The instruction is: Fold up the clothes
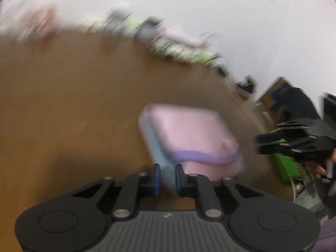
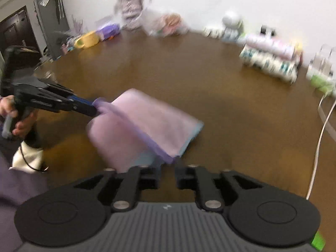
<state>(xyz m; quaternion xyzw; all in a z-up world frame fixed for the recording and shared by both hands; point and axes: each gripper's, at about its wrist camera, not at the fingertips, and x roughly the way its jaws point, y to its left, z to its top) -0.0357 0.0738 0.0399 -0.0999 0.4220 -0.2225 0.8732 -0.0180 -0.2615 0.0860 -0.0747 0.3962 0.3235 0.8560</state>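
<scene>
A pink garment (image 2: pixel 147 121) with a purple band and a light blue layer beneath lies folded on the brown table (image 2: pixel 210 88). In the right wrist view my left gripper (image 2: pixel 93 108) comes in from the left and is shut on the garment's purple edge, lifting that end. The left wrist view is blurred; there the garment (image 1: pixel 189 130) runs from the table into my left gripper (image 1: pixel 168 178), with pale blue cloth between the blue pads (image 1: pixel 157 177). My right gripper (image 2: pixel 169 174) stands open just short of the garment's near corner, bare table between its fingers. It also shows as my right gripper (image 1: pixel 283 140).
Along the table's far edge stand a vase of flowers (image 2: pixel 130 2), a yellow container (image 2: pixel 88 40), plastic-wrapped goods (image 2: pixel 168 25) and stacked packets (image 2: pixel 273 61). A white cable (image 2: pixel 317 147) runs down the right side. A white pouch (image 2: pixel 27 157) hangs by the person's left hand (image 2: pixel 21 126).
</scene>
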